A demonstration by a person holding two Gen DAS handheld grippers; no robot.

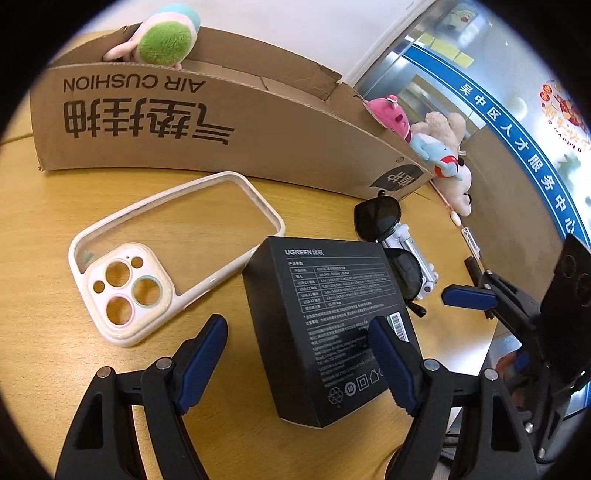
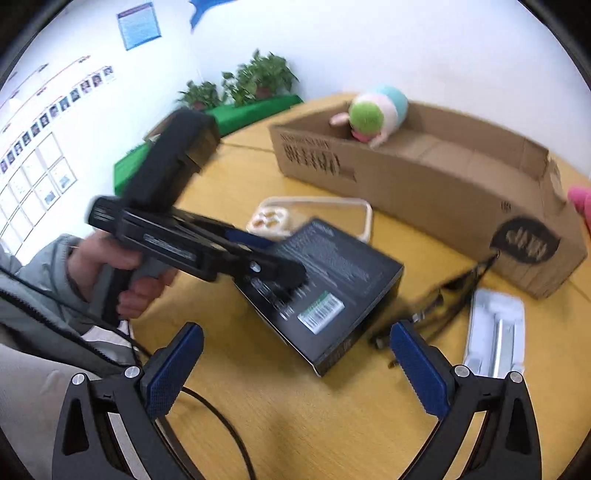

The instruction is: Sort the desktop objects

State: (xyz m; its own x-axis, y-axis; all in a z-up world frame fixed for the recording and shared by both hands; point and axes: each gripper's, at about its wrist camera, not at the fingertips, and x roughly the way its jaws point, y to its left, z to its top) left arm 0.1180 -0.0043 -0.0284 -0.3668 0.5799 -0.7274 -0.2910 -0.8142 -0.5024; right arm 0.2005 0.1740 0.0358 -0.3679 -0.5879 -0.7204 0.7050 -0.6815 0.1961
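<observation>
Straddling the black box, left gripper fingers gape wide.

Round wooden worktop, light oak grain, under bright even light. White wall behind it carries a blue-framed notice and rows of small portrait photos. Potted green plants stand on a green ledge at the wall's foot. In the left wrist view, a glass partition bears a blue band with white Chinese characters.
</observation>
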